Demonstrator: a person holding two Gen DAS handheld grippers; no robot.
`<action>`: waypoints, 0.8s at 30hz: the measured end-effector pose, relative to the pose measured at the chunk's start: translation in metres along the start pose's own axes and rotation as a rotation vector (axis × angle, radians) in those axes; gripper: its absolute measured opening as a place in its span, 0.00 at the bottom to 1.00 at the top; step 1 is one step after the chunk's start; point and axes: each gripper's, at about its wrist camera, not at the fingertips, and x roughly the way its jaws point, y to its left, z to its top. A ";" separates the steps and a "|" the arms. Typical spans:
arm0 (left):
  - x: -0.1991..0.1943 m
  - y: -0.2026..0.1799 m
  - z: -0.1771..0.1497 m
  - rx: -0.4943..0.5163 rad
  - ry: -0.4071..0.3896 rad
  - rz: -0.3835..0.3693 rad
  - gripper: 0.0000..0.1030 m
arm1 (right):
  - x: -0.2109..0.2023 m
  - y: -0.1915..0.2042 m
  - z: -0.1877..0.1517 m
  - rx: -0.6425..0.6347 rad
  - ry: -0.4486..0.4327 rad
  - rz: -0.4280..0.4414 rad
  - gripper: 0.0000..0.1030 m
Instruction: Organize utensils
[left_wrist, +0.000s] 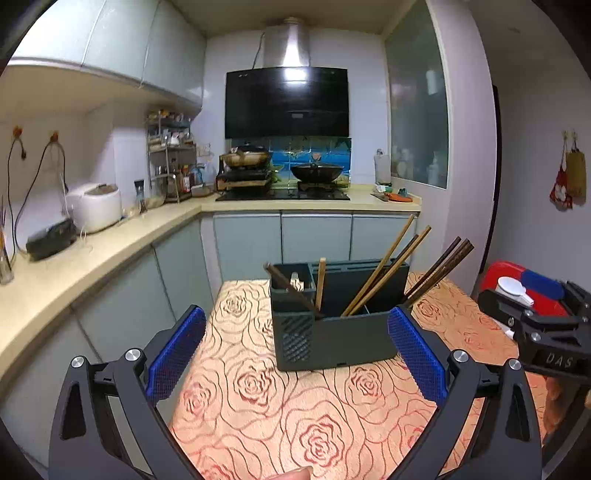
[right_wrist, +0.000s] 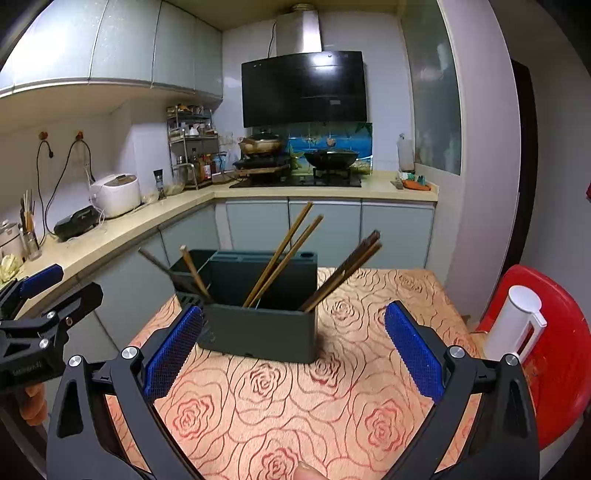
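A dark grey utensil holder stands on the rose-patterned tablecloth; it also shows in the right wrist view. Several wooden chopsticks lean in its compartments, light brown ones in the middle and dark ones at the right. My left gripper is open and empty, just in front of the holder. My right gripper is open and empty, also in front of it. Each gripper's body shows at the edge of the other's view.
A red stool with a white container stands right of the table. A kitchen counter with a rice cooker runs along the left. A stove with a wok is at the back.
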 end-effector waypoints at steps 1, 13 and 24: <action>0.000 0.001 -0.002 -0.007 0.005 -0.001 0.93 | -0.001 0.001 -0.002 -0.001 0.002 -0.001 0.93; -0.015 0.004 -0.038 -0.039 0.023 0.018 0.93 | -0.017 0.011 -0.041 -0.024 0.006 -0.027 0.93; -0.015 -0.009 -0.054 0.001 0.002 0.016 0.93 | -0.014 0.012 -0.063 -0.011 0.028 -0.027 0.93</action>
